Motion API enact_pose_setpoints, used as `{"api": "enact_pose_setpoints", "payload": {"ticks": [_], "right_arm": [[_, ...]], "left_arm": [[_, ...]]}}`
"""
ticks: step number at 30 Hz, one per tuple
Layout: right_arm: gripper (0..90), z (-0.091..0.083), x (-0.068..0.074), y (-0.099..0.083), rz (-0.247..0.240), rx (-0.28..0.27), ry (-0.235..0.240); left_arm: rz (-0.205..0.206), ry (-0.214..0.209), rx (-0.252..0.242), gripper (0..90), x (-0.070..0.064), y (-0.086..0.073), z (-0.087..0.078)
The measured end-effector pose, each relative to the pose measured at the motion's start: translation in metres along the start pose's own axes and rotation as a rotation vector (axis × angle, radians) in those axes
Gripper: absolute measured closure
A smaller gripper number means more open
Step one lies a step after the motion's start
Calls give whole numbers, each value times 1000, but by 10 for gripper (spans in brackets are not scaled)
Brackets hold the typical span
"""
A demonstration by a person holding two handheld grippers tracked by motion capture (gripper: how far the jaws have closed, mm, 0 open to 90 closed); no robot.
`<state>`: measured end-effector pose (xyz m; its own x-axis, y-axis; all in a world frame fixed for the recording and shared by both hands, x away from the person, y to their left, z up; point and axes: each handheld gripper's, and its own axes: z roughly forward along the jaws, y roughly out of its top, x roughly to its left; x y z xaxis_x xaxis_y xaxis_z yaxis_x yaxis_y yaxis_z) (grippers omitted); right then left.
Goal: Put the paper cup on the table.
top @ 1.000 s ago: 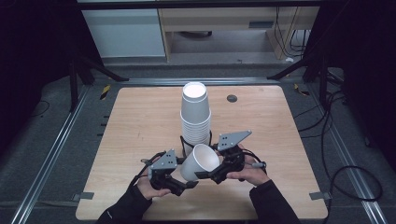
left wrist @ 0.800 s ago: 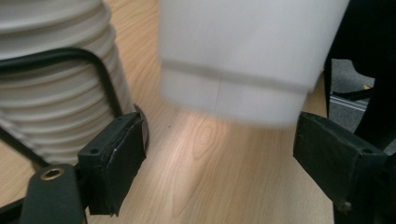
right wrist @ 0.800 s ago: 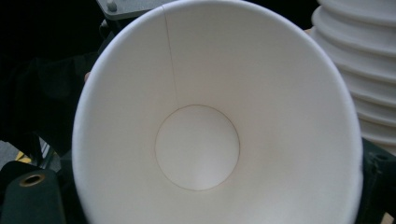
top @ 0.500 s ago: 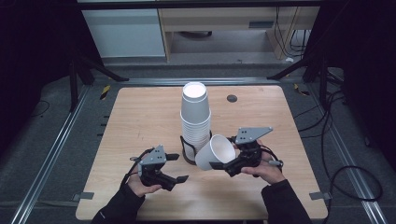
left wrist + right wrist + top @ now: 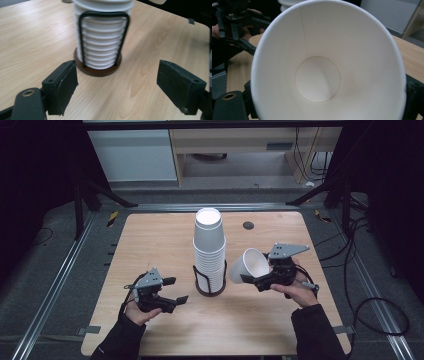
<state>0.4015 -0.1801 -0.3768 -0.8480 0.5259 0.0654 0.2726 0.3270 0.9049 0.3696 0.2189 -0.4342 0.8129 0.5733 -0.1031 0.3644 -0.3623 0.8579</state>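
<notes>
Your high view is looking down on the whole table [image 5: 150, 245]. Your left gripper view is sitting close, facing the cup stack [image 5: 101, 37] both share.

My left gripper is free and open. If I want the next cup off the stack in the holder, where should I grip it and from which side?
Probably the top cup. Grip it with the left gripper across its sidewall, just above the rim of the cup below, coming level from the left. It sits upside down and tapers upward, and it stands clear above the wire holder.
</notes>
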Motion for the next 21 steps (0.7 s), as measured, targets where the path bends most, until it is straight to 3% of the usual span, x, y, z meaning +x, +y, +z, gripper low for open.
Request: {"api": "enact_pose_setpoints", "payload": {"ticks": [8,16,21], "right_arm": [[112,-5,-24,-3,62,-7,-124],[110,-12,-43,2,83,39,-235],[110,-17,-55,6,102,71,-298]], "left_arm": [[-96,102,-1,161,18,-4,-8],[-117,186,13,161,28,-6,-14],[-122,213,28,161,31,-9,-15]]}}
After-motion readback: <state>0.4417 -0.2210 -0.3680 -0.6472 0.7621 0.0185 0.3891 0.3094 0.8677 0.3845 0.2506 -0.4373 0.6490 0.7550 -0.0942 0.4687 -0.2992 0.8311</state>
